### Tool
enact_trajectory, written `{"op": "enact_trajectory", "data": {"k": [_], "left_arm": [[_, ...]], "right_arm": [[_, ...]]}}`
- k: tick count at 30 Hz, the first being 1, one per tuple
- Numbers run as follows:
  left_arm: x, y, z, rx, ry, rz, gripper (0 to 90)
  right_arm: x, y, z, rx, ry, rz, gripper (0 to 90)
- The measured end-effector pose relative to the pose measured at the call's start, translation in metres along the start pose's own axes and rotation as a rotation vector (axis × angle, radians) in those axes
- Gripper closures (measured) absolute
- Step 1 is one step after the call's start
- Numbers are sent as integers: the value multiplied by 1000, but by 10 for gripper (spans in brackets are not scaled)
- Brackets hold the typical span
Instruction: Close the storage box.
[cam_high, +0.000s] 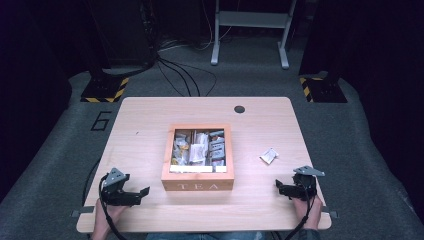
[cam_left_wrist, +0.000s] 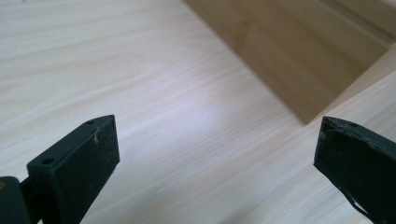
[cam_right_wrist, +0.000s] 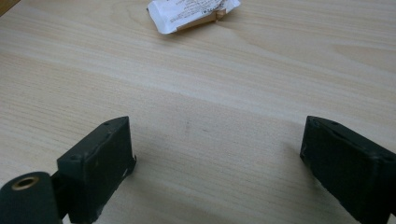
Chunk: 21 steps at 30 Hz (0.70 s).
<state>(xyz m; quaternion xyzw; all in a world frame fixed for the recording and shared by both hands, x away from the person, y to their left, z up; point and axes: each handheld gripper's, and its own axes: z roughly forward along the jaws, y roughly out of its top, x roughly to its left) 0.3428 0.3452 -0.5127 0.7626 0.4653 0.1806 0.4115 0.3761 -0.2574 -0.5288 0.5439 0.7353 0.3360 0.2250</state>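
A square wooden tea box (cam_high: 197, 186) sits mid-table within reach of both the left gripper (cam_high: 143, 191) and right gripper (cam_high: 278, 185), jaws spread empty, a white sachet (cam_high: 268, 156) nearby.

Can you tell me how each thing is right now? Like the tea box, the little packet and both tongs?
Tea box: on the table's middle, glass lid down, packets visible inside.
Packet: lying flat on the table, right of the box, untouched.
Left tongs: open, nothing between them, near the box's left front corner.
Right tongs: open, empty, pointed toward the packet.
Table: bare wood around the box.
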Motion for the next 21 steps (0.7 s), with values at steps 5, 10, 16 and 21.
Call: {"op": "enact_trajectory", "data": {"k": [5, 10, 16, 21], "left_arm": [[14, -11, -3, 54, 58, -12, 0], [25, -18, 0, 101, 81, -27, 0], [25, -17, 5, 116, 158, 3, 0], [27, -16, 8, 111, 156, 11, 0]], "right_arm": [[1, 0, 1, 3, -8, -16, 85], [2, 1, 1, 7, -14, -22, 83], [2, 1, 1, 9, -17, -25, 83], [2, 1, 2, 12, -21, -29, 75]]}}
